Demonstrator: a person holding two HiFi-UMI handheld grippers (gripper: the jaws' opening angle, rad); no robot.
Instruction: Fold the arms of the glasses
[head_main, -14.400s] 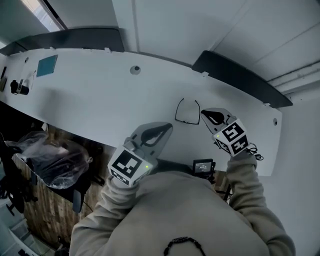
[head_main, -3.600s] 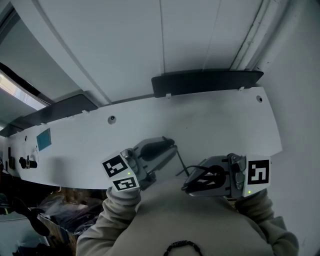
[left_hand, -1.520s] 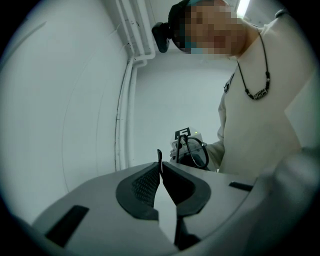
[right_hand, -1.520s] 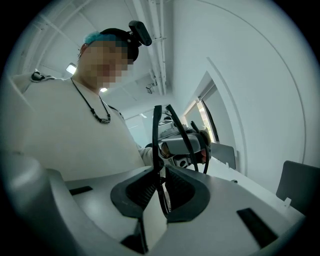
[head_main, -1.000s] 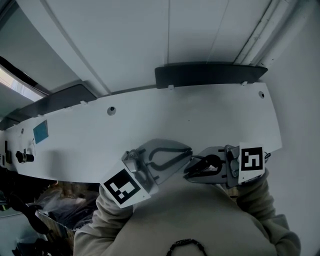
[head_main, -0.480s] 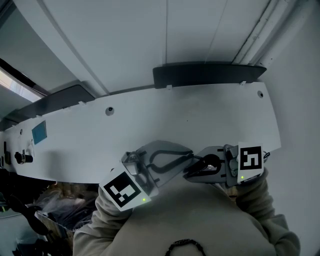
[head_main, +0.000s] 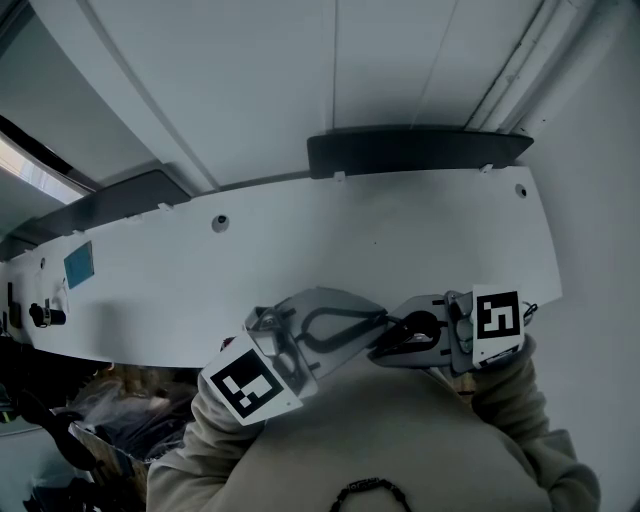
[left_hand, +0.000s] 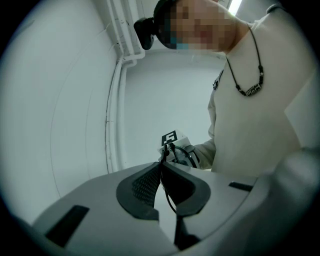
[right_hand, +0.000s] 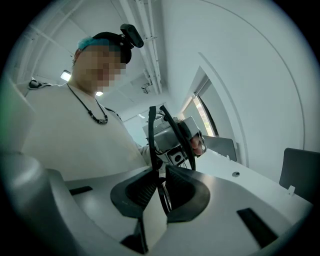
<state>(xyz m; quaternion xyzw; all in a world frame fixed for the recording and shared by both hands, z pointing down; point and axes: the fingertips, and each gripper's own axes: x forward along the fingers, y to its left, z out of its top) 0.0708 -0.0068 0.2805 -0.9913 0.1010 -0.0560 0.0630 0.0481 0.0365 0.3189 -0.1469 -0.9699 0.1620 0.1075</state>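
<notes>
Glasses (right_hand: 151, 132), off the table (head_main: 400, 230) now — clamped by left gripper (left_hand: 161, 167) and right gripper (right_hand: 159, 172).

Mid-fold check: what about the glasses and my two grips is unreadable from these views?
Right gripper view: thin black-framed glasses sink into the right tongs; hinges hidden.
Left gripper view: only a thin black strand shows in the shut left tongs; which part, unclear.
Head view: both tongs cover the glasses; whether the arms are folded is unreadable.
Head view: small dark object at the left end of the white table, too small to identify.
</notes>
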